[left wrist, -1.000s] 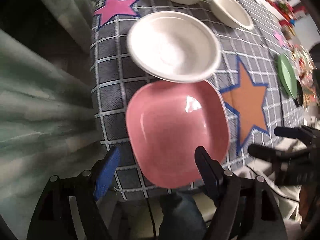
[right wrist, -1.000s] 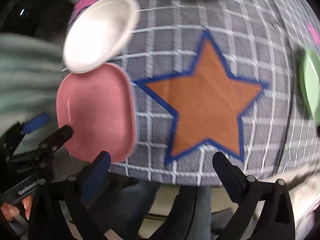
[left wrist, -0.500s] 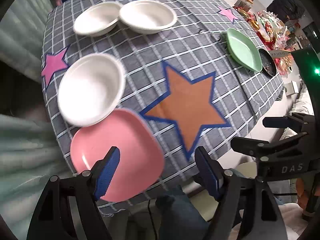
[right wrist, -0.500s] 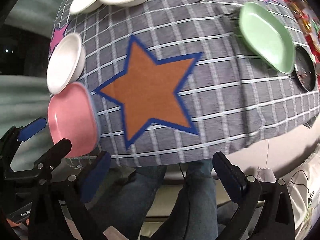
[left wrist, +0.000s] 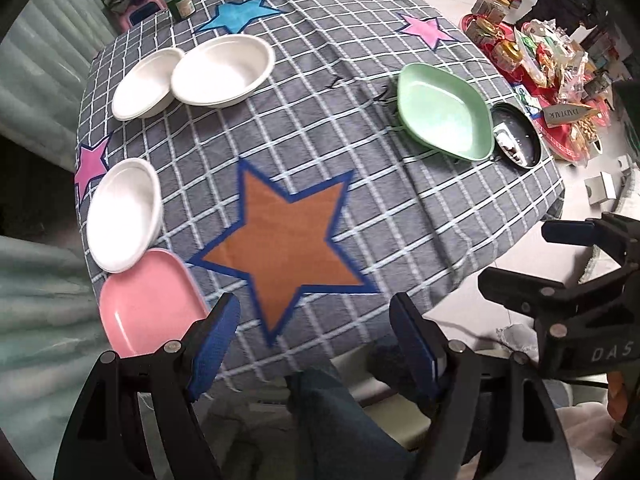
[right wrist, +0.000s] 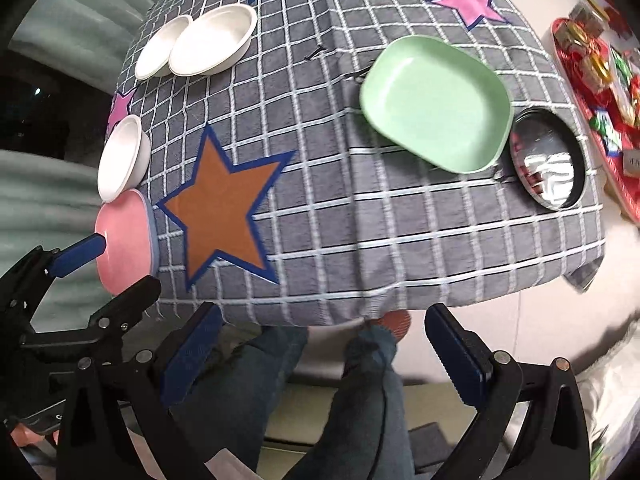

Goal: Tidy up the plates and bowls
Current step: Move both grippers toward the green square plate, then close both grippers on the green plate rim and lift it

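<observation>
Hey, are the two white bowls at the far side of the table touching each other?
Touching: in the left wrist view the larger bowl overlaps the smaller bowl with no gap.

pink plate (left wrist: 150, 300): near edge behind left hand-held gripper (left wrist: 316, 344) | black dish (right wrist: 548, 164): contents unclear

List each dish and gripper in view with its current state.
pink plate: flat at table edge, empty
single white bowl: upright, empty, overlapping pink plate
paired white bowls: upright, rims overlapping
green plate: upright, empty
left gripper: open, empty
right gripper: open, empty
</observation>
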The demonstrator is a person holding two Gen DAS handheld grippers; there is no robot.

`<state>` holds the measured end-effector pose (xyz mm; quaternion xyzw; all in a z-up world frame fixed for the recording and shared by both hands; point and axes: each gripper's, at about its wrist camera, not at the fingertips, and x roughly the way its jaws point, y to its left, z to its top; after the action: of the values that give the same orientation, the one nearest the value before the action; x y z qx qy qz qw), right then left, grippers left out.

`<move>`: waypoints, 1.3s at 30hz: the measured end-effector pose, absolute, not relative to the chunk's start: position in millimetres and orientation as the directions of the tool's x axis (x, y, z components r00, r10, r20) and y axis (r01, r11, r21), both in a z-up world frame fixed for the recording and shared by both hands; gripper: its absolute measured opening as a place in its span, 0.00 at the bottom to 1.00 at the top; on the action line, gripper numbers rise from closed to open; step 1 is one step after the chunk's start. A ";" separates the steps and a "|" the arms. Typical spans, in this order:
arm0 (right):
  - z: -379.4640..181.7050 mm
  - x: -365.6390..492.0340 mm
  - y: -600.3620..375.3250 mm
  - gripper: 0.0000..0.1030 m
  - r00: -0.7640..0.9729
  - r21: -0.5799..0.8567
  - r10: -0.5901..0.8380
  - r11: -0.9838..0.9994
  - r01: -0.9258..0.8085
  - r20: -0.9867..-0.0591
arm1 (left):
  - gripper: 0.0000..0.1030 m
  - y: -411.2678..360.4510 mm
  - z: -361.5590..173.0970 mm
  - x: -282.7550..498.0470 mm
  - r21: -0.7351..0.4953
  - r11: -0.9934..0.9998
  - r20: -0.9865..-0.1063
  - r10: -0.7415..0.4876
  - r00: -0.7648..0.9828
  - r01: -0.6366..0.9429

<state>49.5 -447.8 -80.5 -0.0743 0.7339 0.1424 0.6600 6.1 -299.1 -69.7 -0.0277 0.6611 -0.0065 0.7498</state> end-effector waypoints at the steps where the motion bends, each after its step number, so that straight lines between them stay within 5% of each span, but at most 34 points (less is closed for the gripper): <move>1: -77.4 52.1 -454.2 0.99 -0.114 0.111 0.079 0.944 -0.310 -0.990 | 0.78 -307.6 -67.8 6.6 -0.047 0.998 -0.991 -0.042 0.129 -0.038; 22: -71.5 96.4 -505.6 0.99 -0.091 0.121 0.095 0.928 -0.353 -0.991 | 0.78 -368.5 -85.5 51.7 -0.055 0.998 -0.996 -0.054 0.070 -0.020; 39: -78.1 181.7 -490.8 0.99 -0.068 0.101 0.087 0.961 -0.256 -0.994 | 0.79 -339.4 -118.1 102.8 -0.111 0.993 -0.994 -0.112 0.000 -0.043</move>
<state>181.7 -490.8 -78.1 -0.0587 0.7199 0.1259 0.6801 102.8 -339.3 -118.1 -0.0548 0.7066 -0.0242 0.7050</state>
